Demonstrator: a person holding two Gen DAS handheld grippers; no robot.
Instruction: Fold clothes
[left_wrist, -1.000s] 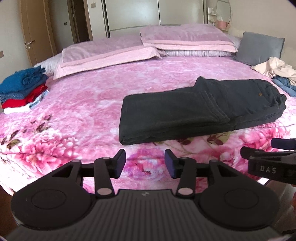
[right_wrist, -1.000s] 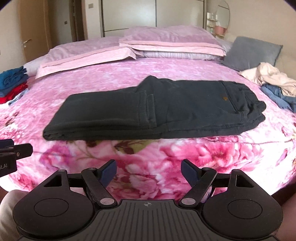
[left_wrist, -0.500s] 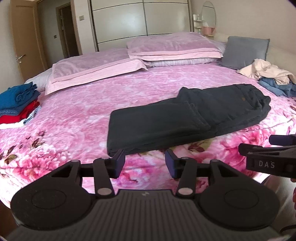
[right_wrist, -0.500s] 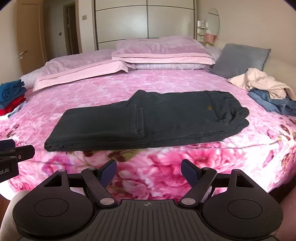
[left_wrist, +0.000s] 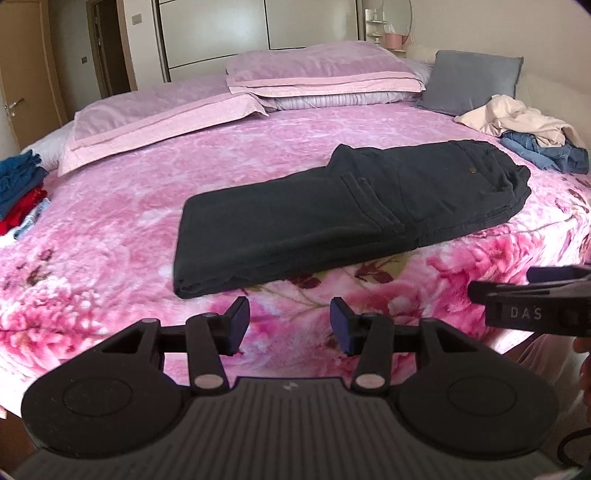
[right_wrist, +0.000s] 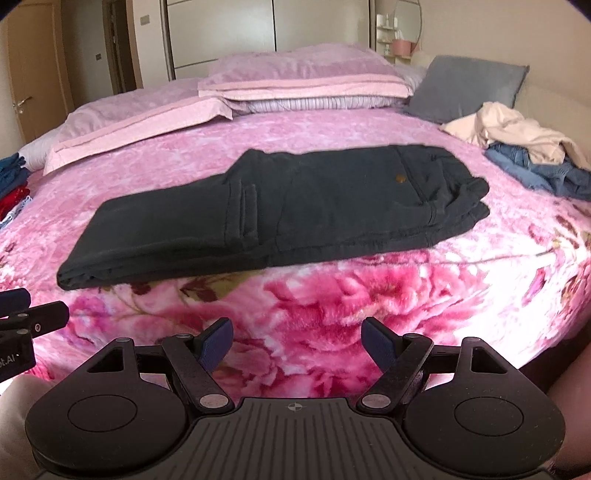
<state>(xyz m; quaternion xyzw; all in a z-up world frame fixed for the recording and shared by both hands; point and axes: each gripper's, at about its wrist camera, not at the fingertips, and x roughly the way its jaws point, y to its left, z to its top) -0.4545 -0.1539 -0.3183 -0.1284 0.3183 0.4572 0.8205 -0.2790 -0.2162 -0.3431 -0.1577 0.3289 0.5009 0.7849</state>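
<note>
Dark folded trousers lie flat on the pink floral bed, waist end to the right; they also show in the right wrist view. My left gripper is open and empty, held near the bed's front edge, short of the trousers' left end. My right gripper is open and empty, also in front of the bed, below the trousers' middle. The right gripper shows at the right edge of the left wrist view.
A stack of folded blue, red and white clothes sits at the bed's left. A heap of unfolded cream and denim clothes lies at the right, by a grey cushion. Pink pillows line the back.
Both grippers have drawn back and risen slightly from the bed; the trousers sit a little farther away in both views. The trousers have not moved.
</note>
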